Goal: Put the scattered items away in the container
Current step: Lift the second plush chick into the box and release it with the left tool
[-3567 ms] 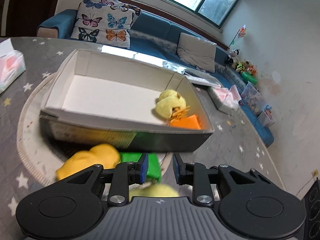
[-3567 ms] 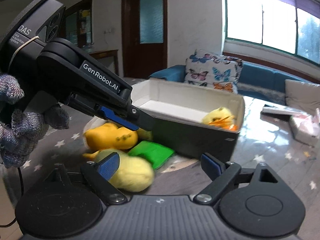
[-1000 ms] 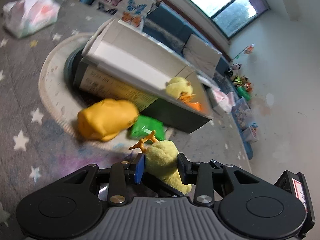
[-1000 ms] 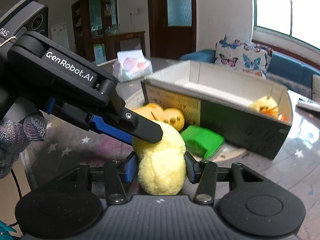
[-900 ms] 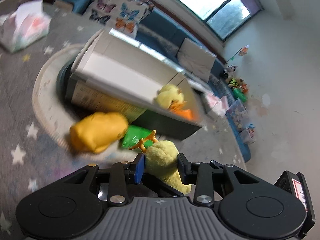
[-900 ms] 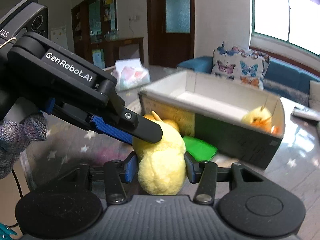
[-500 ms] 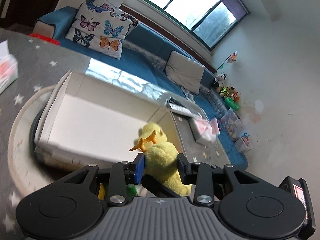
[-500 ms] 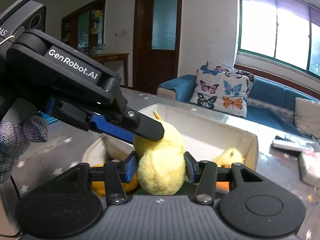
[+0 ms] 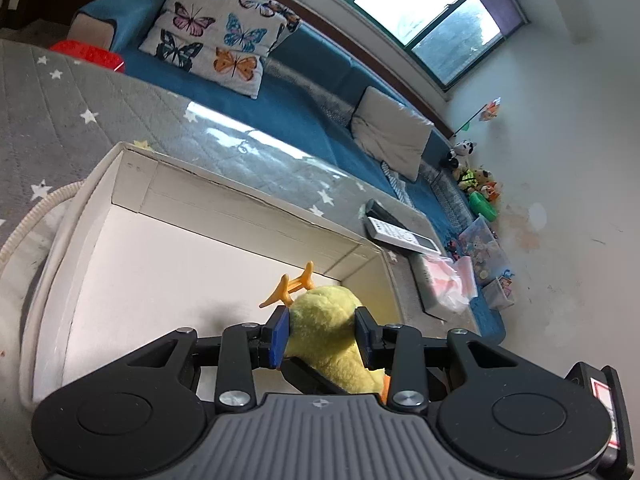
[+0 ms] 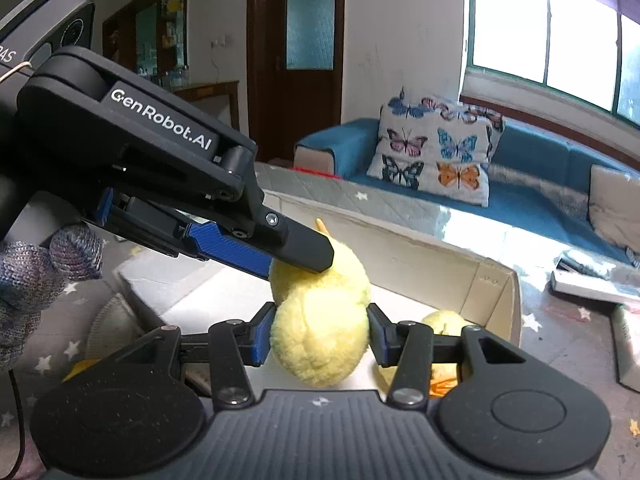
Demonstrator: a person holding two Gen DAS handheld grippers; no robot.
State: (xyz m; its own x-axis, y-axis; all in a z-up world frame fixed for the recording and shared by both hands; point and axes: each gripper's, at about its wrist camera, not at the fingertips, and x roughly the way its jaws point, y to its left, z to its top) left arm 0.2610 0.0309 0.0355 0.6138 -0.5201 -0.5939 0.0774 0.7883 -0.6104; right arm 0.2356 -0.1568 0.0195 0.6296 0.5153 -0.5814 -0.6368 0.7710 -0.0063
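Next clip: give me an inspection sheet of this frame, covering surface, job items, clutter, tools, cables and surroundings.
Surface: grey starred table cover, with a round white mat under the box.
Job's things: white box, open; yellow plush duck held over it; a second plush lies at the box's right end.
Clutter: remote, pink bag, red object at the table's far edge.
Tools: left tool and right tool both grip the duck.
Cables: a thin black one below the gloved hand.
Surroundings: blue sofa, butterfly pillow, window, door.
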